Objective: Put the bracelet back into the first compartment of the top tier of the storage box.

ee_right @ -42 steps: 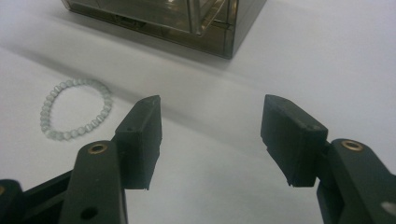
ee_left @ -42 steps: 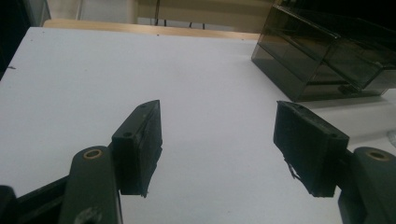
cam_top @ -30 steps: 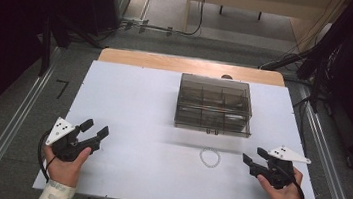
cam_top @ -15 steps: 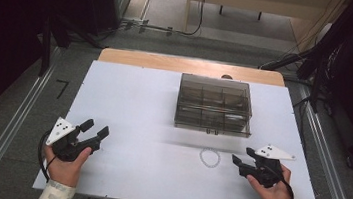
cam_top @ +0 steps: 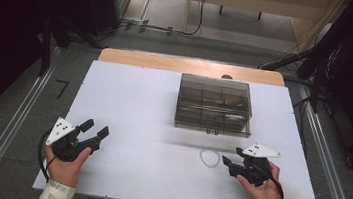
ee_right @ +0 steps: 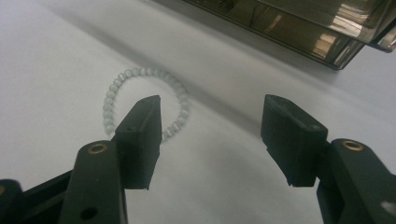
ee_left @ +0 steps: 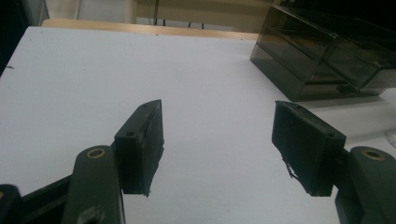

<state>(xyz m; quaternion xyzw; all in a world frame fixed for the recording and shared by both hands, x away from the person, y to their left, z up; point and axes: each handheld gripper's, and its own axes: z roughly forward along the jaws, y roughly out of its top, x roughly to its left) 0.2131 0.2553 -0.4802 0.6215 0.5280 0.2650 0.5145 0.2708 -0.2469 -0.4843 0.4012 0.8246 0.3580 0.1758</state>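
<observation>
While my right gripper gapes empty, the bead bracelet lies ungrasped at its ten o'clock. My left gripper also stands open (idle); pickup and stowing in the compartment box remain, I judge.

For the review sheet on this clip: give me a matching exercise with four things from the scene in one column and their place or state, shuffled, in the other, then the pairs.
Things:
1. bead bracelet
2. compartment box
3. left gripper
4. right gripper

Places or states:
A. smoky clear, at the far middle of the white table
B. open, just beside the pale ring
C. lying flat in a loop in front of the box
D. open, at the near left, nothing close to it

Pairs: 1-C, 2-A, 3-D, 4-B
</observation>
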